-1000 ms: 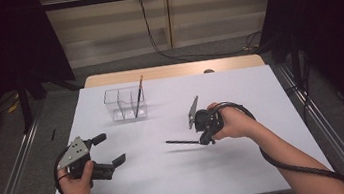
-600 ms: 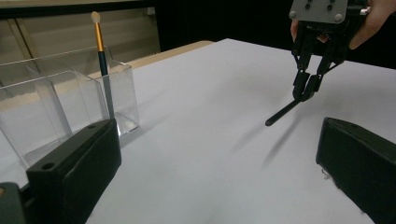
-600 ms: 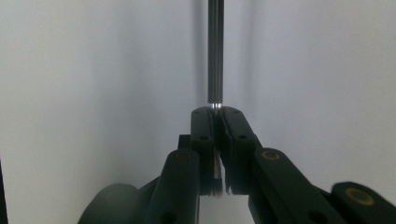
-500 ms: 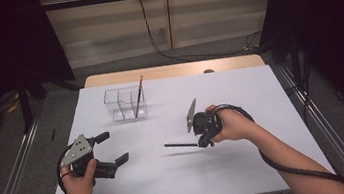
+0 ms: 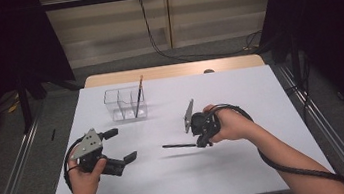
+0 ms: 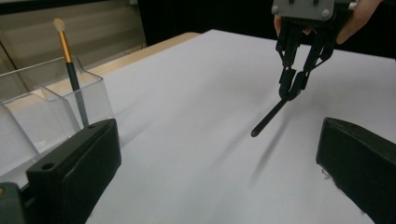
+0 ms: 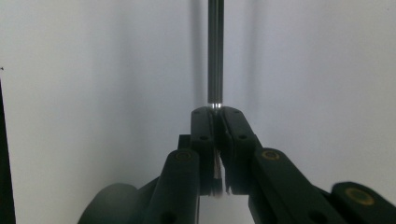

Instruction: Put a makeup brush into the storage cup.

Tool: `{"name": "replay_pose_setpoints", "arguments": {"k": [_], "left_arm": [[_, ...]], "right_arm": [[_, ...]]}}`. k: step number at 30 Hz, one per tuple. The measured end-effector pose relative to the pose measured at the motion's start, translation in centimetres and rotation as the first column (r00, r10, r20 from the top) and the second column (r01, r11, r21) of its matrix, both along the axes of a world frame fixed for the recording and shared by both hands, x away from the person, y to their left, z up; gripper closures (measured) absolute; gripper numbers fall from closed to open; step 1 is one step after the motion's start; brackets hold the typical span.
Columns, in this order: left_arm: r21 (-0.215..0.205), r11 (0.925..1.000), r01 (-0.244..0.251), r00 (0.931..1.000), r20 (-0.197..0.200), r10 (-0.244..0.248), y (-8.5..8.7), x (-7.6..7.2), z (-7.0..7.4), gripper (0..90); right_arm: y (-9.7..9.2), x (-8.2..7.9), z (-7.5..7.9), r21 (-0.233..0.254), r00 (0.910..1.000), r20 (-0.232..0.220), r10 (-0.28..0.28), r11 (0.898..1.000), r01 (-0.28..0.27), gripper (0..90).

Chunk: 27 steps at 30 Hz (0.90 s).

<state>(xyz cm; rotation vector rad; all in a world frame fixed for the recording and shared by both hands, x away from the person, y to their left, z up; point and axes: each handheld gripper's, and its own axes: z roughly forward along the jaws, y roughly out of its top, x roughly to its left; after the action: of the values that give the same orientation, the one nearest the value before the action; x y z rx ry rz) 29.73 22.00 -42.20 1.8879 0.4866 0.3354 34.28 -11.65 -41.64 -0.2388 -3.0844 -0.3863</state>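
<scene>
Rising a little since the earlier frame, the left gripper (image 5: 118, 145) stays spread; the right gripper (image 5: 199, 143) pinches a dark brush (image 5: 179, 146) lying level, pointing left.

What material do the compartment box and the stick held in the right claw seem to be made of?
Compartment box: probably clear glossy plastic; the table shows through its walls. Stick in the right claw: dark, smooth, with a sheen, perhaps lacquered wood or plastic.
</scene>
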Motion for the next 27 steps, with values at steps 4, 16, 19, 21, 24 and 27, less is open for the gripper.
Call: {"name": "replay_pose_setpoints", "arguments": {"k": [4,16,19,21,24,27], "left_arm": [[0.039,0.9981,0.047,0.9989,-0.005,-0.047,-1.1,0.1,0.3,0.0],[0.111,0.9878,0.109,0.9937,-0.041,-0.105,-3.6,0.6,0.9,0.0],[0.154,0.9792,0.132,0.9906,-0.055,-0.125,-4.6,0.8,1.2,0.0],[0.181,0.9723,0.148,0.9884,-0.060,-0.139,-5.2,0.8,1.4,0.0],[0.212,0.9619,0.173,0.9845,-0.067,-0.163,-6.0,1.0,1.8,0.0],[0.247,0.9492,0.195,0.9801,-0.088,-0.178,-6.9,1.3,2.1,0.0]], "right_arm": [[0.1,0.0,0.0,-0.003,1.0000,-0.002,-0.002,1.000,0.002,84.3],[0.4,-0.1,0.1,-0.013,0.9999,-0.001,0.014,1.000,-0.014,84.3],[0.6,-0.1,0.0,-0.009,0.9998,-0.002,0.021,1.000,-0.021,84.3],[0.7,-0.2,0.0,-0.014,0.9998,-0.005,0.019,1.000,-0.019,84.3],[0.8,-0.1,0.0,-0.016,0.9997,-0.004,0.025,1.000,-0.025,84.3],[1.0,-0.2,0.1,-0.015,0.9996,-0.006,0.027,1.000,-0.027,84.3]]}}
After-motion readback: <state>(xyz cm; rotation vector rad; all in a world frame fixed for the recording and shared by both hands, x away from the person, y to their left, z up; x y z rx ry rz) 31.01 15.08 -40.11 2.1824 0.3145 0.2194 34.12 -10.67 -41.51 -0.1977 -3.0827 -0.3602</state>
